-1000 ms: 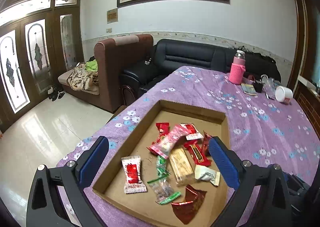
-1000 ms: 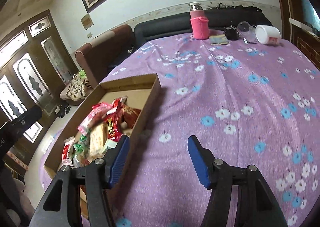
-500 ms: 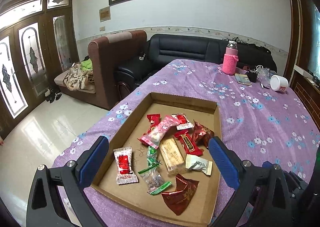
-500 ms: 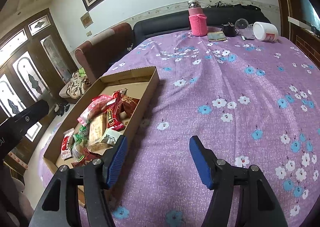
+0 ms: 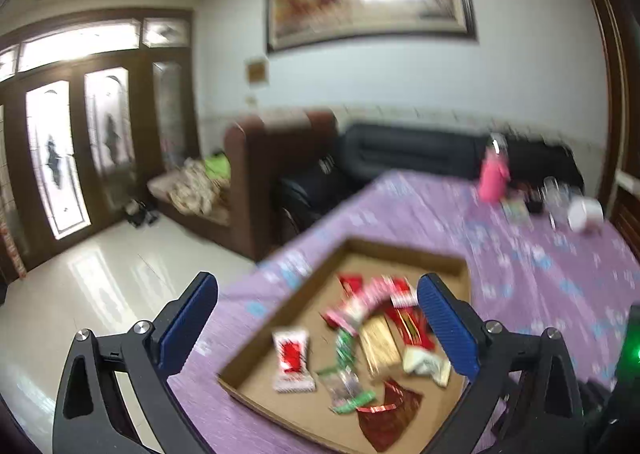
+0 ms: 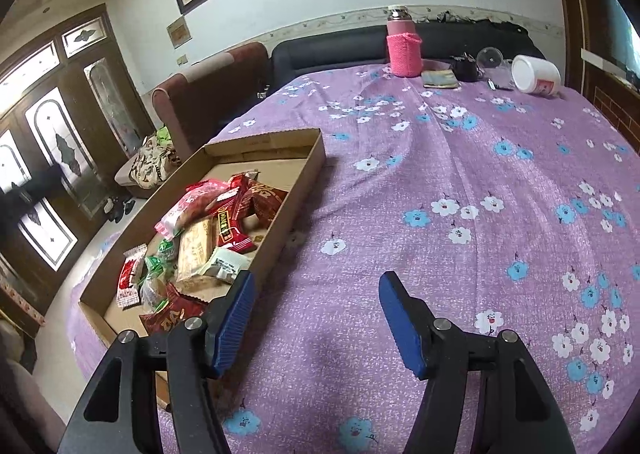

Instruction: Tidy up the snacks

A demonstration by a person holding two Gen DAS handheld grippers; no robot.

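1. The right gripper stood wide and empty above the purple tablecloth.
2. The left gripper, also wide and empty, hovered over the snacks.
3. The cardboard tray lay left, its long axis running near to far.

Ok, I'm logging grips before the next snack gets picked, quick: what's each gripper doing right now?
Left gripper: open, holding nothing, above the cardboard box.
Right gripper: open, holding nothing, over the purple tablecloth.

Purple tablecloth with white and blue flowers, brown cardboard tray, pink bottle
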